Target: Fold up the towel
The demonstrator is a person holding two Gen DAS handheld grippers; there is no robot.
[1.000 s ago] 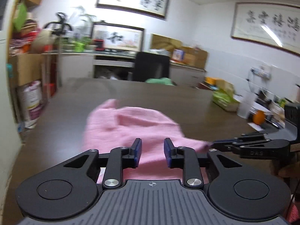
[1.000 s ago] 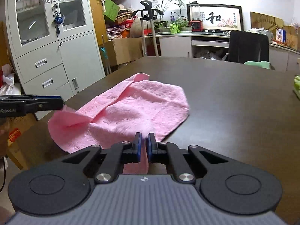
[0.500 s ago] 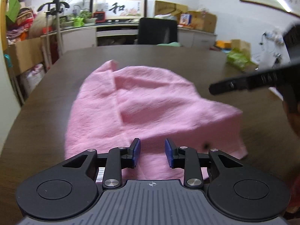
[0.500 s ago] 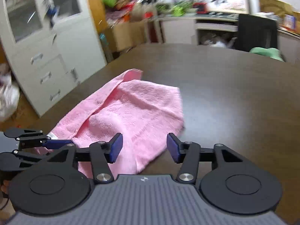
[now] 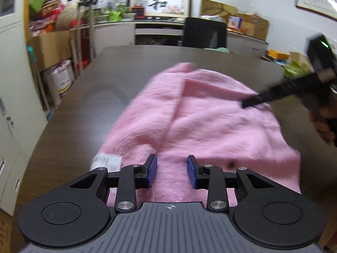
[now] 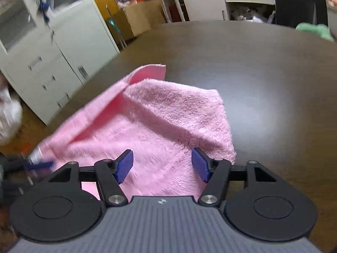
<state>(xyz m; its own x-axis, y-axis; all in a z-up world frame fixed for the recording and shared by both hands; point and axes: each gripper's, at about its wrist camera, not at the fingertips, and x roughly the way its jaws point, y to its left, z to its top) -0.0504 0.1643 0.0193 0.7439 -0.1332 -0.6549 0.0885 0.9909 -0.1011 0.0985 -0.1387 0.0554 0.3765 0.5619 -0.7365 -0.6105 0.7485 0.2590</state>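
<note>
One pink towel rumpled on one dark table, two grippers, left gripper jaws narrowly parted, right gripper jaws wide.

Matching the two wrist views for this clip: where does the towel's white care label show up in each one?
Left wrist: the white label lies at the pink towel's near left corner, just left of the left gripper.
Right wrist: blurred at the far left edge, on the towel's corner.
Shared landmark: the black office chair.
</note>
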